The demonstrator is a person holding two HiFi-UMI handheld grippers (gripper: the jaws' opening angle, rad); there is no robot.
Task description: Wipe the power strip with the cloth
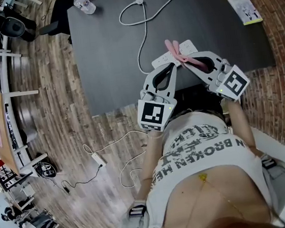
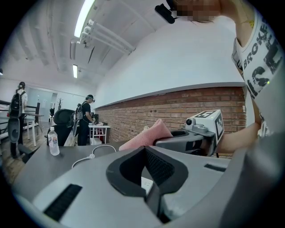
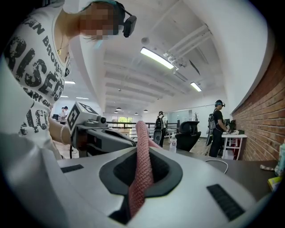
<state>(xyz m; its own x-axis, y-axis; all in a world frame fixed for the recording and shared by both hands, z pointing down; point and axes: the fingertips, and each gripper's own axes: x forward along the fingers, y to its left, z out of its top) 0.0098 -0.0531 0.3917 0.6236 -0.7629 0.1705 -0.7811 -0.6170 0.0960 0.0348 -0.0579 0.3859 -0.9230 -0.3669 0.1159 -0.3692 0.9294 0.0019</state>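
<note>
A white power strip (image 1: 163, 59) lies near the front edge of the dark table (image 1: 110, 53), and its white cable (image 1: 144, 21) loops away across the top. My right gripper (image 1: 186, 63) is shut on a pink cloth (image 1: 174, 50), which sticks out past the jaws over the strip. In the right gripper view the cloth (image 3: 142, 147) stands pinched between the jaws of my right gripper (image 3: 142, 153). My left gripper (image 1: 174, 65) is shut with nothing in it, tip beside the right one above the strip. In the left gripper view, my left gripper (image 2: 145, 149) frames a bit of the strip (image 2: 147, 182).
A water bottle (image 1: 84, 4) stands at the table's far left corner and a yellow booklet (image 1: 242, 5) lies at the far right. A brick wall (image 1: 276, 29) runs along the right. Another power strip with cords (image 1: 97, 159) lies on the wooden floor to the left.
</note>
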